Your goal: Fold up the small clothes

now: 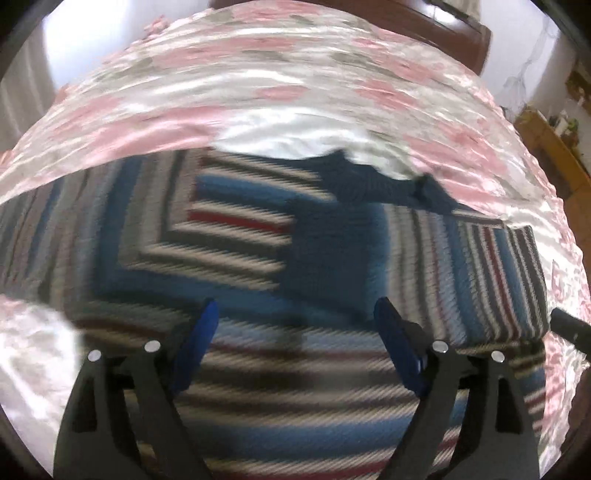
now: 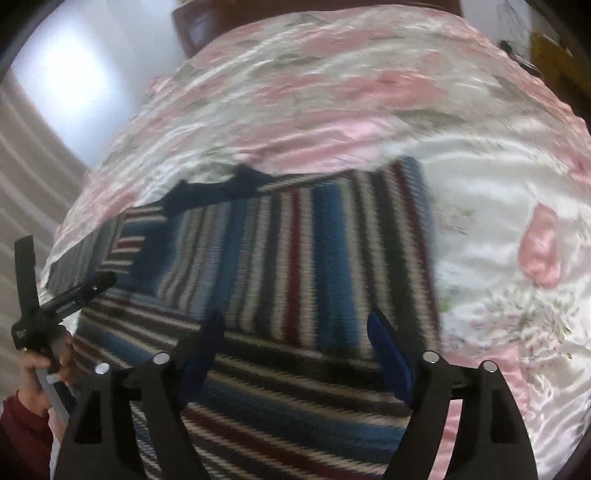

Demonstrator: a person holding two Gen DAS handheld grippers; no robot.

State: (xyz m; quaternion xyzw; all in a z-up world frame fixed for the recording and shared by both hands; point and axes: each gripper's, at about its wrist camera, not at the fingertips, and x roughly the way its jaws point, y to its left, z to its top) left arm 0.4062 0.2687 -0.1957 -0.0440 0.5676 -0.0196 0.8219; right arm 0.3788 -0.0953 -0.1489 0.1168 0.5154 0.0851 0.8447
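One striped knit top, spread flat on the bed, with a dark blue collar at the far edge. Both sleeves seem folded in over the middle, stripes crossing the other way there. Looks soft, thick and floppy, probably light, not slippery, not easy to break. Likely to sag and bunch when lifted. Best to pinch near a corner or along a folded edge, through all layers, one side each.

Two tools, one per hand. Left tool spread wide, nothing between its blue fingers, low over the near part of the top. Right tool spread wide too, holding nothing, over the near right part. In the right view, a hand in a dark red sleeve gripping the left tool's handle. Hard to tell if the tips touch the cloth; blurry.

One pink flowered bedspread under it all. One dark wood headboard behind.
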